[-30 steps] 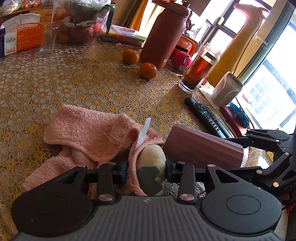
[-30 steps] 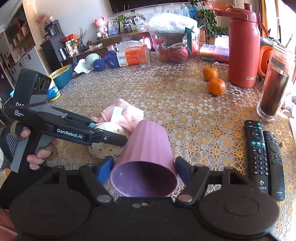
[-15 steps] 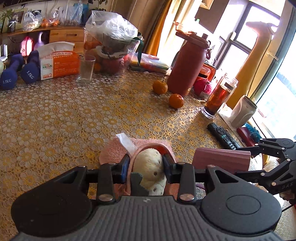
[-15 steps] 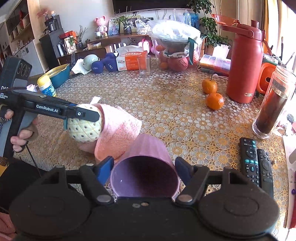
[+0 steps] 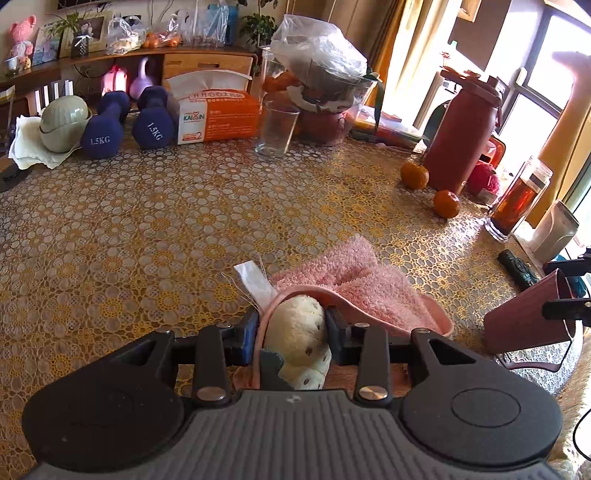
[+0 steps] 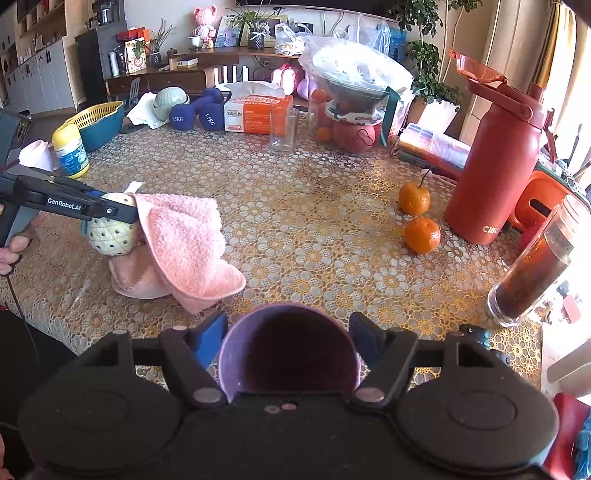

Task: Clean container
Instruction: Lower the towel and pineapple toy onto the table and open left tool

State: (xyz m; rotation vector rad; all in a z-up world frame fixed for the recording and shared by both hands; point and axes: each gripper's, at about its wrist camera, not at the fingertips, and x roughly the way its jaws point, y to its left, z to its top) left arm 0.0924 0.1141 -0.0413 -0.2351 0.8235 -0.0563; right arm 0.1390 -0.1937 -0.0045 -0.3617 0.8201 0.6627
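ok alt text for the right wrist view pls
The right hand-held gripper clamps a purple ribbed cup on its side, open mouth facing the camera. Ahead on the left, the left hand-held gripper holds a pale dotted sponge with a pink towel draped over it, above a gold-patterned tablecloth with two oranges.

I was in a home, a living room by the look of it. My desk [image 5: 155, 229] wore a gold lace cloth and carried dumbbells [image 5: 105, 129], a tissue box [image 6: 255, 112], oranges [image 6: 414, 198] and a red flask [image 6: 498, 162]. Behind stood a sideboard [image 6: 177, 75] with photos, plants and a pink toy [image 6: 204, 20], and curtains [image 5: 391, 48] by the window.
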